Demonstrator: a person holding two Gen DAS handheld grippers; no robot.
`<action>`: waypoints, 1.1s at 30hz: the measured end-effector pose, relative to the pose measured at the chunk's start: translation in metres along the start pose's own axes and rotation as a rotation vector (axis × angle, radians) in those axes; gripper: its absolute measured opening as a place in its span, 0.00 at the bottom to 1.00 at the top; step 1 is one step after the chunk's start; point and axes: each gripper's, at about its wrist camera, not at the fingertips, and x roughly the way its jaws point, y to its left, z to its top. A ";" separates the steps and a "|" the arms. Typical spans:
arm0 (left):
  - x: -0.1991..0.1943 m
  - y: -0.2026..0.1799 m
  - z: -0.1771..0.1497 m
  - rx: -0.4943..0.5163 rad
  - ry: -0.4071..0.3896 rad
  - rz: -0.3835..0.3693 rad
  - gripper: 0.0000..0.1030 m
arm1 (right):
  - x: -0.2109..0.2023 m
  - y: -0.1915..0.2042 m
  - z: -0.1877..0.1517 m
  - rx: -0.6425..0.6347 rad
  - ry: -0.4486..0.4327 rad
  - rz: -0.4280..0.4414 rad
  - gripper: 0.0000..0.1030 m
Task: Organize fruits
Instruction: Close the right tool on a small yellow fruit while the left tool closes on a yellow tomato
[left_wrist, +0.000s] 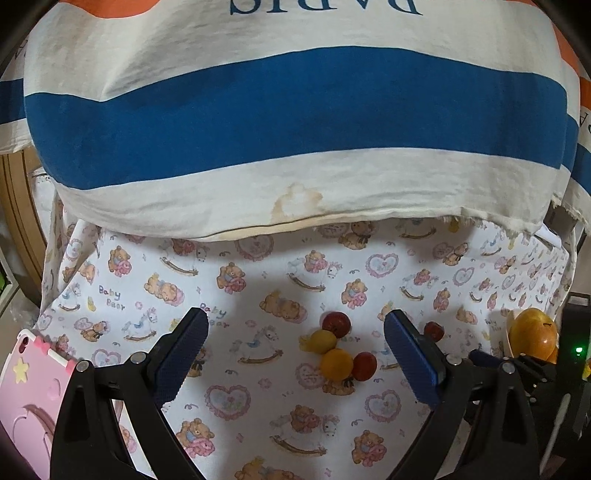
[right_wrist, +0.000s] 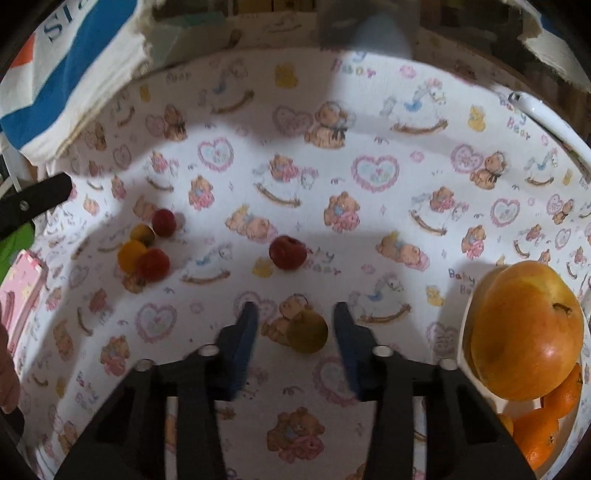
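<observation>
Our right claw is spread wide w/ a small yellow-green fruit sitting between its blue pads, touching neither as far as we can tell. Our left claw is spread too, nothing in it, hanging over the bear-print cloth on the surface.

Rest of the small fruit: a lone red one at 12 o'clock of the right claw, and a cluster of four, two red and two yellow, out at 10 o'clock. The white bowl at 3 o'clock holds a big apple atop oranges.

Risks as we judge them:
- Fruit is round, the cloth wrinkles; if one pad hits first it probably rolls out toward 12.
- Squeezing too hard may bruise or squirt it free.
- Bowl looks full; dropping the fruit on the apple's slope could bounce it off the rim.
- Left claw sits near the cluster; a careless sweep likely scatters it.
</observation>
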 end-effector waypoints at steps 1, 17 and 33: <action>0.000 0.000 0.000 -0.003 0.000 -0.002 0.93 | 0.003 0.000 0.000 0.002 0.010 0.002 0.34; 0.027 -0.001 -0.011 -0.031 0.139 -0.102 0.55 | -0.007 -0.015 -0.003 0.058 -0.038 0.020 0.23; 0.052 -0.006 -0.022 -0.087 0.271 -0.241 0.25 | -0.009 -0.014 -0.003 0.053 -0.035 0.012 0.23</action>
